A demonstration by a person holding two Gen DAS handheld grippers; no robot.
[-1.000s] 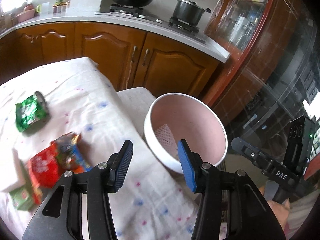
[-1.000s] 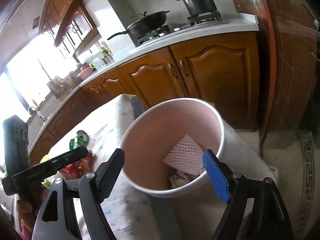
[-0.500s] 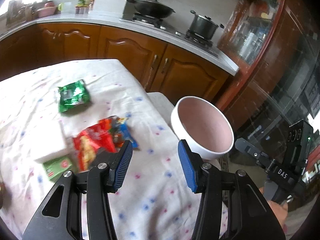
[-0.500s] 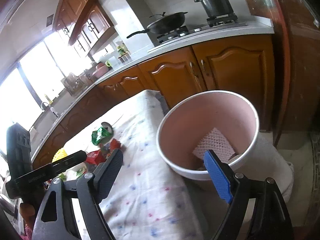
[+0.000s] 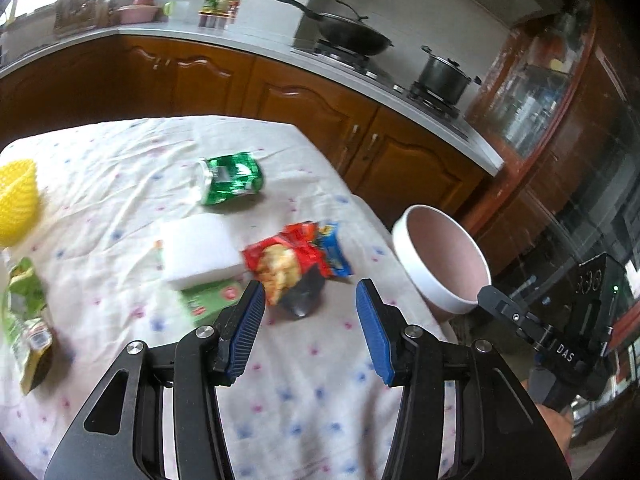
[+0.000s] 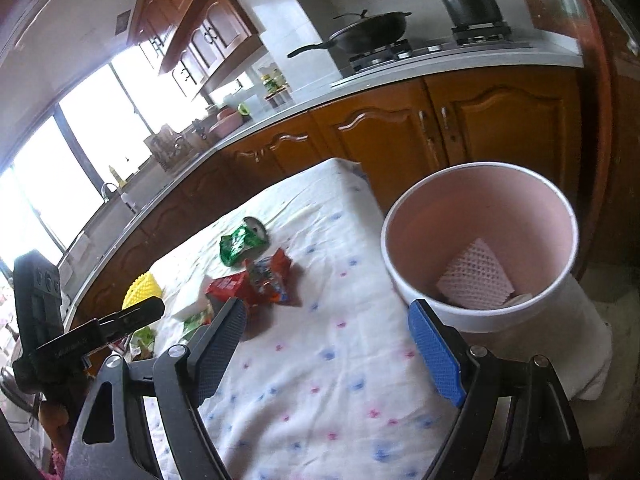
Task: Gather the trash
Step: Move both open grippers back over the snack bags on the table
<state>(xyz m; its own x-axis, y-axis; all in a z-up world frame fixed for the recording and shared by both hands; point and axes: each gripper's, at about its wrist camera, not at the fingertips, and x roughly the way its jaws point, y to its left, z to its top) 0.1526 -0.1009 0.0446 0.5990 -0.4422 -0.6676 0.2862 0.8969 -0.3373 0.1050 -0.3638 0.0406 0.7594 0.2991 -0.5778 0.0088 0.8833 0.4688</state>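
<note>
A white bin with a pink inside (image 5: 442, 258) (image 6: 480, 248) stands off the table's right edge; a white foam net (image 6: 474, 276) lies in it. On the flowered tablecloth (image 5: 304, 380) lie a red snack wrapper (image 5: 288, 264) (image 6: 248, 284), a green wrapper (image 5: 232, 178) (image 6: 240, 240), a white block (image 5: 200, 248) and a green packet (image 5: 208, 300). My left gripper (image 5: 310, 320) is open and empty, just short of the red wrapper. My right gripper (image 6: 328, 344) is open and empty over the cloth beside the bin.
A yellow foam net (image 5: 16, 204) and a green bag (image 5: 28, 320) lie at the table's left. Wooden cabinets (image 5: 304, 112) and a counter with a wok (image 5: 344, 36) and a pot (image 5: 442, 76) stand behind. A glass cabinet (image 5: 560, 120) is at right.
Both grippers have pulled back from the bin and swung left over the table. More of the tablecloth and wrappers has come into view. Both stay open.
</note>
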